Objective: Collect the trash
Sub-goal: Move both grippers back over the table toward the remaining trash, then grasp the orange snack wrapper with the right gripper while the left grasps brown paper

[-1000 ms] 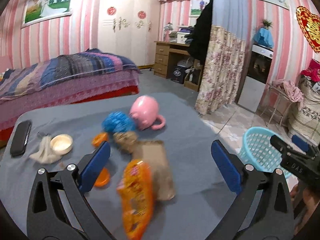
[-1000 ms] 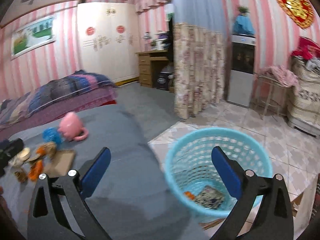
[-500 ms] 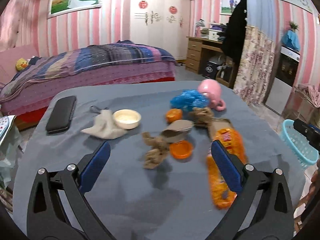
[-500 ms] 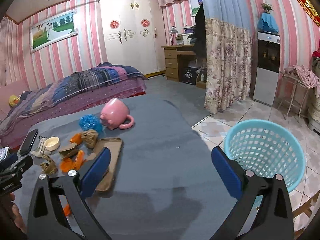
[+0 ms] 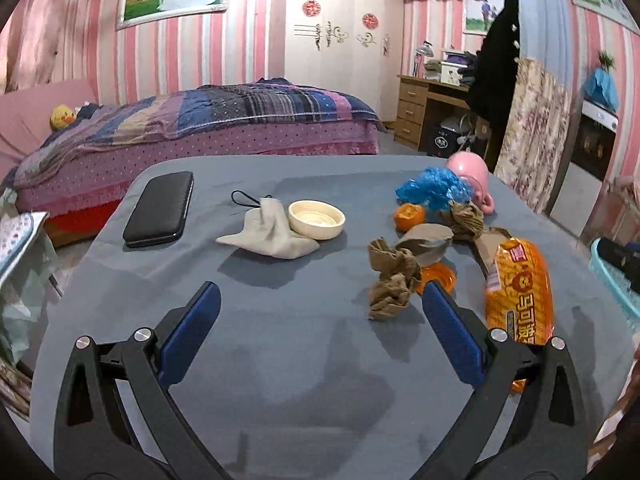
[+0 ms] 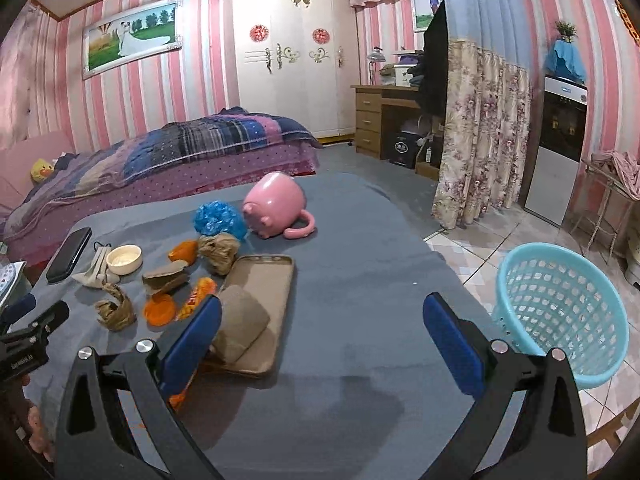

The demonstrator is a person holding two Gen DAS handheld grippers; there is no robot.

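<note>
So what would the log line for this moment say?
left gripper open, empty | right gripper open, empty | crumpled brown paper, snack bag on table | basket on floor

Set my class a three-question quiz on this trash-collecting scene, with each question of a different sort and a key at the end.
1. True or false: the left gripper is shut on the crumpled brown paper.
2. Where does the blue basket stand? A) on the table B) on the tiled floor beside the table C) on the bed
3. Fill in: the pink mug lies on its ____.

Key
1. False: both the left gripper and the right gripper are open and empty.
2. B
3. side
</note>
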